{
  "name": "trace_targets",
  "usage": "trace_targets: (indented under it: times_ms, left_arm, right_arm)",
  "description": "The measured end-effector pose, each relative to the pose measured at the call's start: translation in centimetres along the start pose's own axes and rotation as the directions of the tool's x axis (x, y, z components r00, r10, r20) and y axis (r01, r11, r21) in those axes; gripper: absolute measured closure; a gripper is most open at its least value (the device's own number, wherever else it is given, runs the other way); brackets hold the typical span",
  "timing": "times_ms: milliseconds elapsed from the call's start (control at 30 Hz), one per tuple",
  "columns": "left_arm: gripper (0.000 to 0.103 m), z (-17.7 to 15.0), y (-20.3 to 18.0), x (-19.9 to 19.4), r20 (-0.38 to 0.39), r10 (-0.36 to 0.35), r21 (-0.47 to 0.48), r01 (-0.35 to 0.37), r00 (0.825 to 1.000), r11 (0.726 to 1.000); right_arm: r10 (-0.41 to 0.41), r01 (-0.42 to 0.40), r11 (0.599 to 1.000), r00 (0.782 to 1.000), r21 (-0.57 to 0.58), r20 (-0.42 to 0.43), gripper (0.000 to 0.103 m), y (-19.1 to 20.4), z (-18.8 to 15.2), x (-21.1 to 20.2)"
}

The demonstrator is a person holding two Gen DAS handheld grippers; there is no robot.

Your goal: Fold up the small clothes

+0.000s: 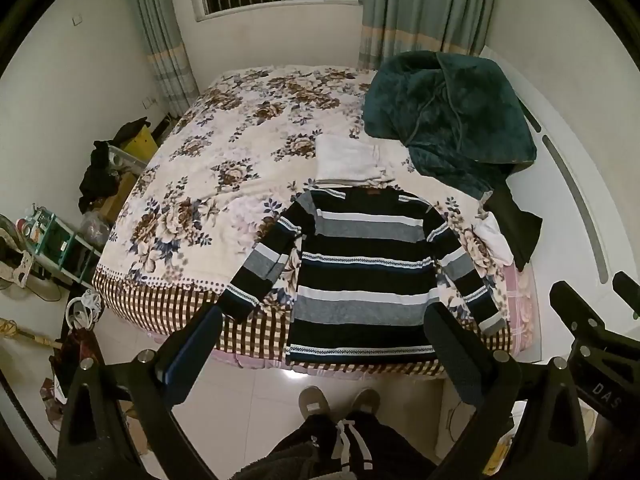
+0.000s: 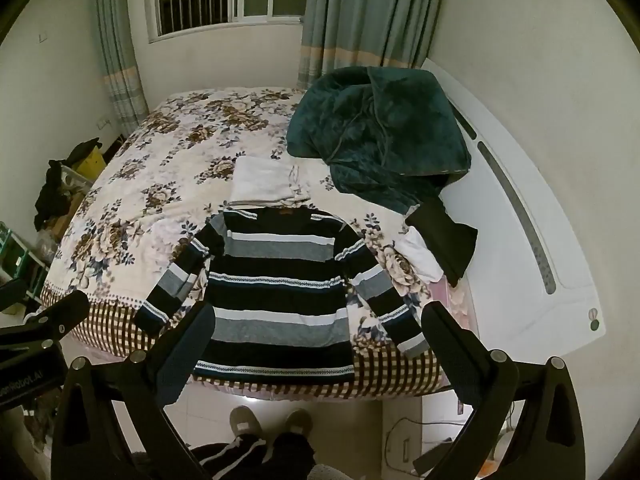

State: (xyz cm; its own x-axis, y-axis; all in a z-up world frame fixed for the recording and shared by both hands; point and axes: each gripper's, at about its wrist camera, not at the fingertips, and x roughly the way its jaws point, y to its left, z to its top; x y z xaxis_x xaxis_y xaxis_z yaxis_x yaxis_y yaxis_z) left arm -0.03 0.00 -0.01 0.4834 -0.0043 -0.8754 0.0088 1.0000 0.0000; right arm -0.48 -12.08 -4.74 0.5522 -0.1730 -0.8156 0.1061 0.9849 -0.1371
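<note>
Ahead of both sets of jaws, striped sweater [image 1: 362, 276] lies flat on floral bedspread [image 1: 224, 168], sleeves out, hem at near edge; left gripper [image 1: 324, 344] & right gripper [image 2: 320, 340] both spread wide, nothing held, hovering just short of hem w/ folded white cloth [image 2: 266, 186] beyond the collar

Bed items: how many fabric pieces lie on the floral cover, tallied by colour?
Black, grey and white striped knit sweater: 1
Folded white cloth: 1
Crumpled dark teal plush blanket: 1
Plain black garment: 1
Small white garment beside the black one: 1
Total: 5
</note>
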Motion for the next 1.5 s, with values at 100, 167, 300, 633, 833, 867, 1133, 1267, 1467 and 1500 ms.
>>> trace_targets:
  times_ms: [100,167,300,633,833,867,1133,1267,1467,1500]
  left_arm:
    - [0.0,0.0,0.0,0.0,0.002,-0.001,-0.001,0.001,1.0,1.0]
    - [0.0,0.0,0.0,0.0,0.002,-0.001,0.0,0.001,1.0,1.0]
    - [0.0,0.8,0.2,0.0,0.004,-0.002,-0.001,0.002,1.0,1.0]
    - [0.0,1.6,0.3,-0.3,0.01,-0.001,0.0,0.001,1.0,1.0]
    - [0.0,1.5,0.3,-0.4,0.015,-0.001,-0.001,0.001,1.0,1.0]
    - [0.0,1.6,0.3,-0.4,0.015,-0.003,-0.001,0.003,1.0,1.0]
    - [0.0,1.8,0.4,-0.2,0.019,-0.003,-0.002,0.003,1.0,1.0]
    - [0.0,2.0,0.5,-0.2,0.02,-0.004,-0.001,0.004,1.0,1.0]
    - [0.0,2.0,0.5,-0.2,0.023,-0.003,-0.002,0.003,1.0,1.0]
    - [0.0,1.8,0.5,-0.3,0.023,-0.005,-0.002,0.005,1.0,1.0]
  right_arm:
    - [-0.002,0.002,1.0,1.0,0.0,0.003,0.0,-0.2,0.0,0.0]
    - [-0.006,0.006,1.0,1.0,0.001,0.003,0.0,-0.3,0.0,0.1]
    - [-0.007,0.007,1.0,1.0,0.003,0.005,0.0,0.2,0.9,0.0]
    - [0.002,-0.002,1.0,1.0,0.003,0.013,0.0,0.0,1.5,-0.9]
    - [0.001,-0.001,1.0,1.0,0.002,0.015,0.0,0.1,1.8,-1.2]
    - [0.007,-0.007,1.0,1.0,0.001,0.015,0.0,0.2,1.5,-1.2]
    - [0.006,-0.006,1.0,1.0,0.001,0.019,0.0,0.3,1.6,-1.3]
    - [0.007,-0.007,1.0,1.0,0.0,0.021,0.0,0.3,1.9,-1.5]
    - [0.007,-0.007,1.0,1.0,0.002,0.023,0.0,0.4,2.0,-1.7]
    - [0.007,-0.007,1.0,1.0,0.002,0.023,0.0,0.4,2.0,-1.7]
